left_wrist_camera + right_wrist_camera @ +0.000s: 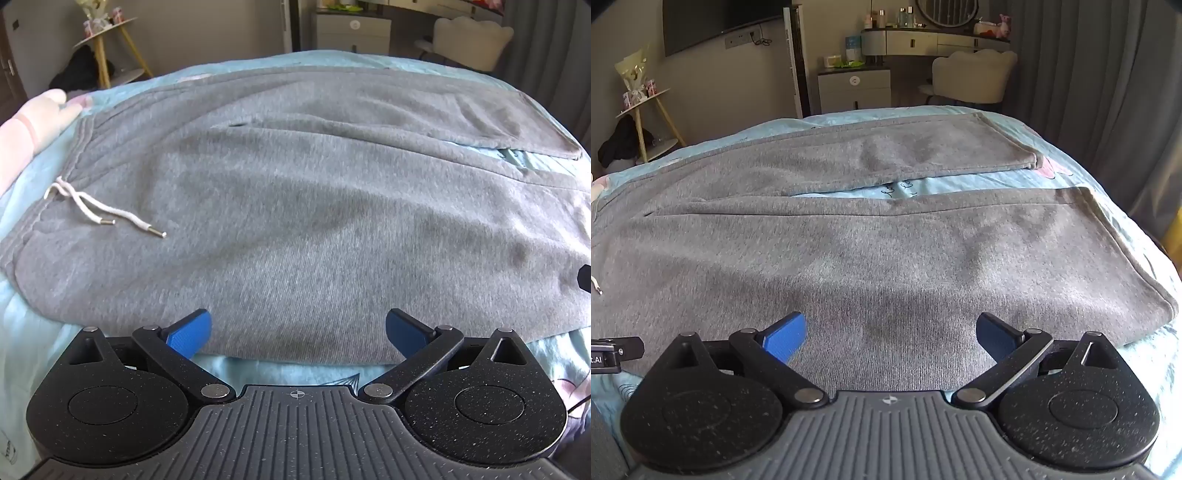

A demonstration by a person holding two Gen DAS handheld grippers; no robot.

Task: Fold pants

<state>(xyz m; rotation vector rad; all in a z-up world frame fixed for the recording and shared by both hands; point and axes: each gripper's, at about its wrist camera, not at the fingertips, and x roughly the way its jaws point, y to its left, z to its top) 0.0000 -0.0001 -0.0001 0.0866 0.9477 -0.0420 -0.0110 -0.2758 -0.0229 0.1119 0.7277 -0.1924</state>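
pants: grey pants (295, 221) flat on bed (37, 332), legs apart, unfolded
grippers: left hand-held gripper (298, 334) and right hand-held gripper (891, 334) both wide, empty, at near edge
step: pre-grasp; next likely pinch near leg, fold over far leg

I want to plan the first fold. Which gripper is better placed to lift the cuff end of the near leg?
The right gripper: open over the near leg, cuff in view. The left gripper sits near the drawstring.
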